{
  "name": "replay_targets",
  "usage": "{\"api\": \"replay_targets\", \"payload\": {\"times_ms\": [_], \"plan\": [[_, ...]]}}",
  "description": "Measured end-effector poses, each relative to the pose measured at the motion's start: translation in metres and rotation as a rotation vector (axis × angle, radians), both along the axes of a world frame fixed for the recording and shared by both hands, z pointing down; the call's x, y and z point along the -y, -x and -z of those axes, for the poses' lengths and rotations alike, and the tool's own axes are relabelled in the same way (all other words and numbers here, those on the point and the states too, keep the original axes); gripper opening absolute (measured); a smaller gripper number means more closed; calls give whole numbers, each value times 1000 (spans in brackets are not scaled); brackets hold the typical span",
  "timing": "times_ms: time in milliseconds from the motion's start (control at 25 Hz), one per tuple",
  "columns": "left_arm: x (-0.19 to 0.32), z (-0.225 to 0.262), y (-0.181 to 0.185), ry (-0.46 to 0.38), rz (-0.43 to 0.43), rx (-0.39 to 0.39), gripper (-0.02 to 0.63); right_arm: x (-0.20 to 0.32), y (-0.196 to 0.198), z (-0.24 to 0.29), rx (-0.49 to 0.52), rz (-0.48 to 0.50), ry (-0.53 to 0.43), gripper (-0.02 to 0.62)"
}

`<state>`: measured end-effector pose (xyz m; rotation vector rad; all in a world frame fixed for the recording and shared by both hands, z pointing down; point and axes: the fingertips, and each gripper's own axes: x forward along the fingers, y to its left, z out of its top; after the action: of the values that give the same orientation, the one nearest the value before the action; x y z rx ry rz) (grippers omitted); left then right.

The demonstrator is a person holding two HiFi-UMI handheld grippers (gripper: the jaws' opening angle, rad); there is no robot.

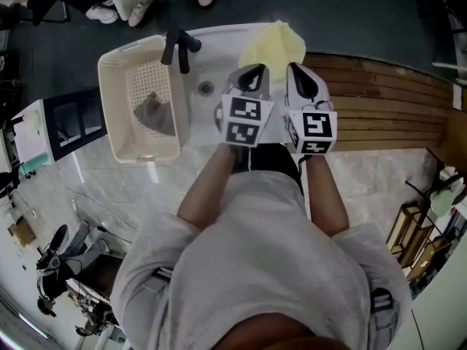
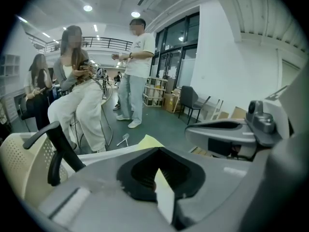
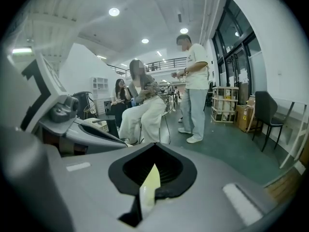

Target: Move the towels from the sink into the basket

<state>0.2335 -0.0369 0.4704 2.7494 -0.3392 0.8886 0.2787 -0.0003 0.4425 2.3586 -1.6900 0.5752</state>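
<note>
Both the left gripper (image 1: 253,70) and the right gripper (image 1: 302,70) are pressed together, seemingly empty, beside the yellow towel (image 1: 276,42) bunched on the far rim of the sink (image 1: 216,55), top centre; likely light and limp, it should be pinched at a raised fold.

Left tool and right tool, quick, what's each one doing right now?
Left tool: closed, pinching the crumpled yellow cloth towel.
Right tool: closed, pinching the same yellow towel.
</note>
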Motion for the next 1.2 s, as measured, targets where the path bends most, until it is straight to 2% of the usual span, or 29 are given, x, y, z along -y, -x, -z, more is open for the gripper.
{"api": "replay_targets", "payload": {"times_ms": [360,720,1040,1120,1200], "plan": [[-2,-27,-30,31,34,39,20,8,-30,-28,50,33,19,6],[13,-47,-44,55,77,73,20,25,-48,-52,79,72,60,6],[24,-67,-41,71,113,111,20,42,-56,-92,94,94,179,9],[25,-71,-38,80,125,118,20,45,-54,-102,109,114,204,101],[26,-75,-36,89,137,123,20,47,-53,-110,115,125,230,100]]}}
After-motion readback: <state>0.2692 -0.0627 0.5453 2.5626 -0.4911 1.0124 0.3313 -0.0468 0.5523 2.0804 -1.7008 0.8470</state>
